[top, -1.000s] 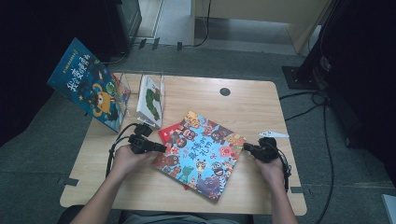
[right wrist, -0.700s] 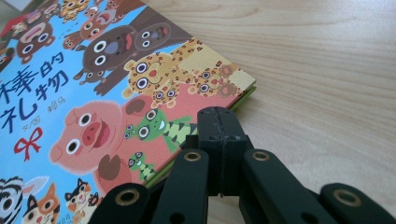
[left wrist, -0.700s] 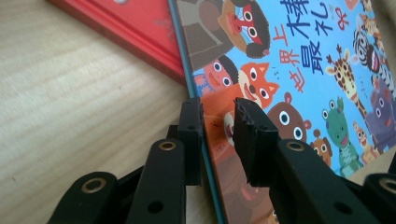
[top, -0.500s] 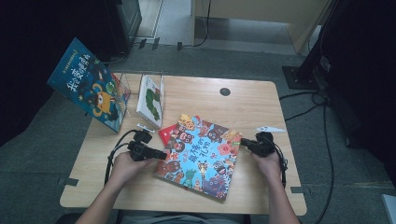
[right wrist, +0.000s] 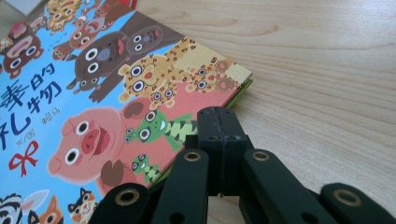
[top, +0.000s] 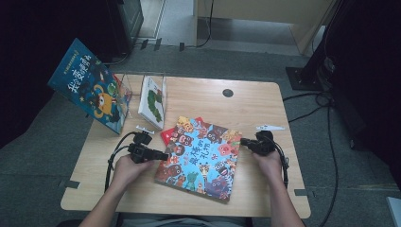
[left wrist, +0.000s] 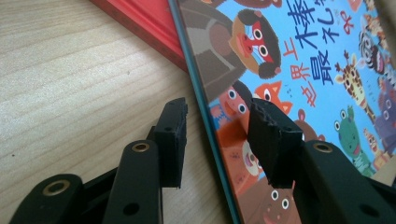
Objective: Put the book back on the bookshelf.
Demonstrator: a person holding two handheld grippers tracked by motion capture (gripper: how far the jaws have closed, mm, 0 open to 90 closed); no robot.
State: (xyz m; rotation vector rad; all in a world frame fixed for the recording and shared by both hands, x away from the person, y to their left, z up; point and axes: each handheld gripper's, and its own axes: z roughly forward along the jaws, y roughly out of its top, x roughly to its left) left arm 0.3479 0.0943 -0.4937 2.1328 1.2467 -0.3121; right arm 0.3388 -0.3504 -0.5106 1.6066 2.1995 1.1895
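A large, flat picture book with a blue cover crowded with cartoon animals (top: 201, 156) lies on the pale wooden table (top: 255, 106), overlapping a red book (top: 169, 135) beneath its far left corner. The left gripper (top: 163, 155) sits at the book's left edge; its jaws have just been opening and now straddle that edge without pressing it. The right gripper (top: 243, 141) rests at the right edge with its jaws closed together, pads touching and nothing between them.
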